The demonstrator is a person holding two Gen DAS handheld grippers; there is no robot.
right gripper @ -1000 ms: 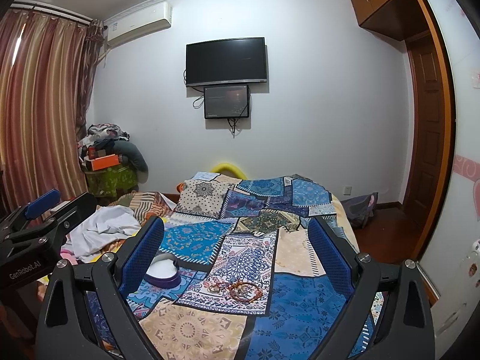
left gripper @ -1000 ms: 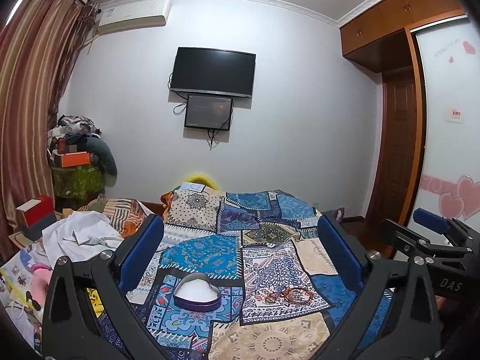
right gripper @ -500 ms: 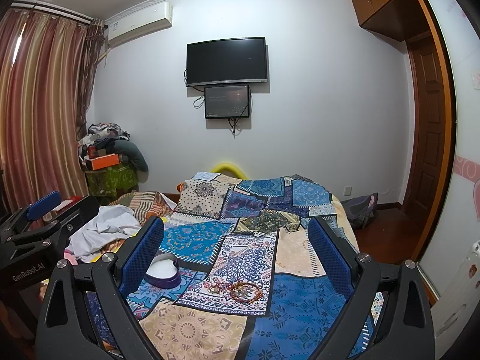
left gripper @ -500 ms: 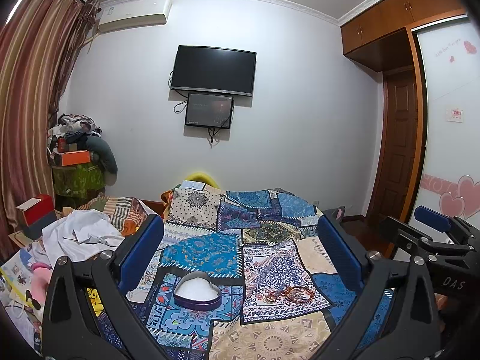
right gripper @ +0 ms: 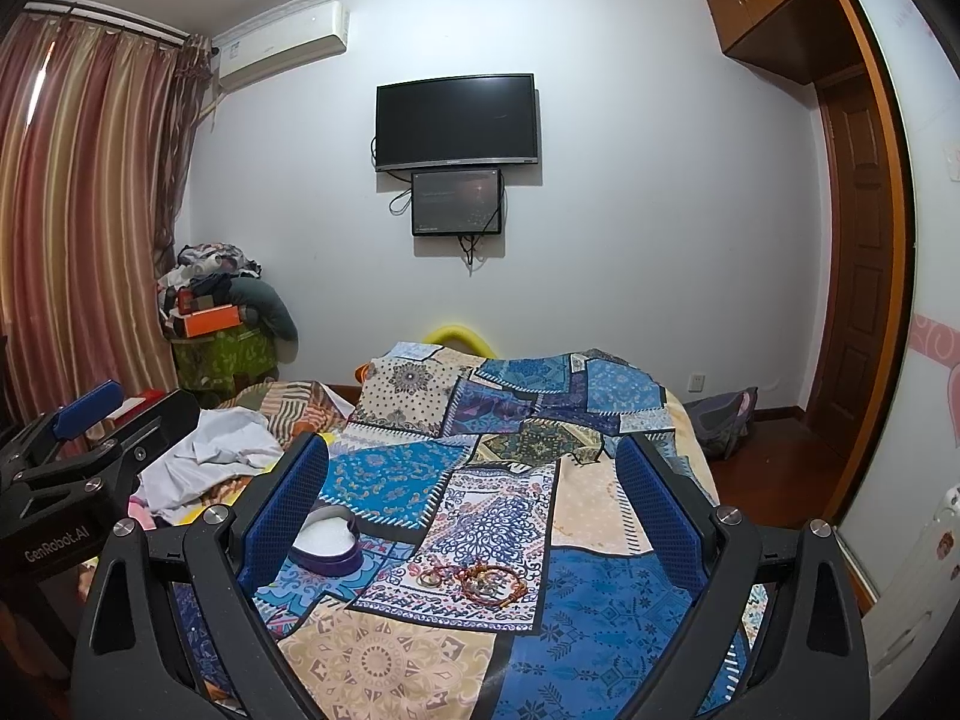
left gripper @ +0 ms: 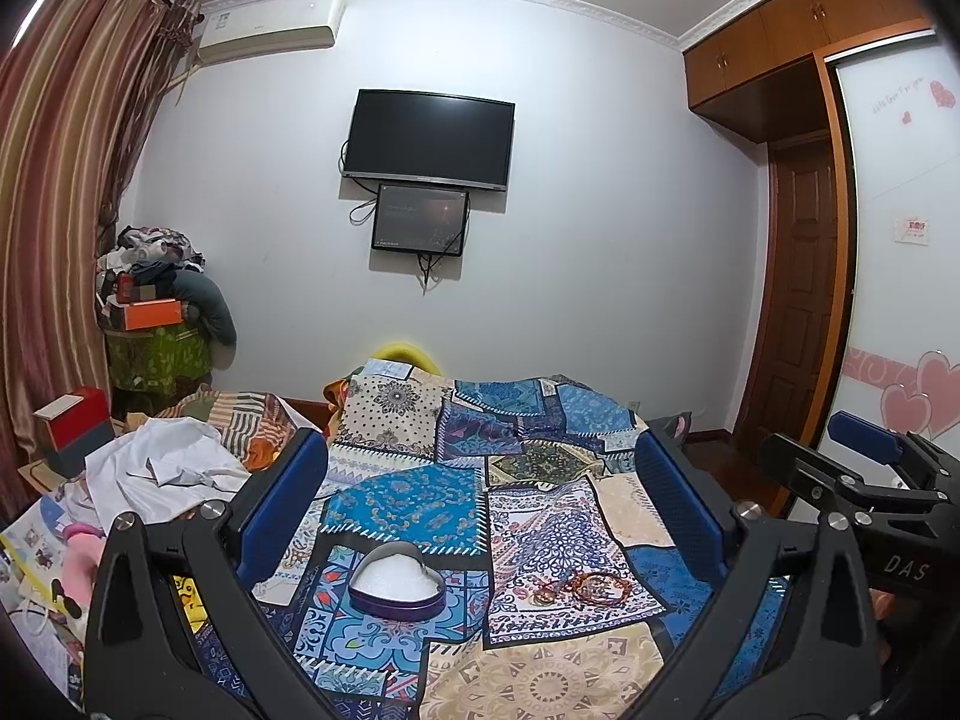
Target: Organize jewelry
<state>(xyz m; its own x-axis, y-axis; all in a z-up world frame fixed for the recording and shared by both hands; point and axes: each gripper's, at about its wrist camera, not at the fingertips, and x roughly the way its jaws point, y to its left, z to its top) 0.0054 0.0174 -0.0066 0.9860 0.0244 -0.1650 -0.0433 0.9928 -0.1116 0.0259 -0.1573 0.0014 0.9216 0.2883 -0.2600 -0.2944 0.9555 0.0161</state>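
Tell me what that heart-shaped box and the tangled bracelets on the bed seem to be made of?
Heart-shaped box: probably thin metal, given its smooth purple wall with a slight sheen; its white lining looks like foam or padding. Bracelets: small reddish-brown beads, possibly wood or stone, plus a gold-coloured ring, seemingly metal.

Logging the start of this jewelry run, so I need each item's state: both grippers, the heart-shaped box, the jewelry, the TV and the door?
left gripper: open, empty, above the bed.
right gripper: open, empty.
heart-shaped box: lid off, white lining showing, no jewelry inside.
beaded bracelets and rings: loose pile on the quilt, apart from the box.
TV: screen dark.
door: shut.
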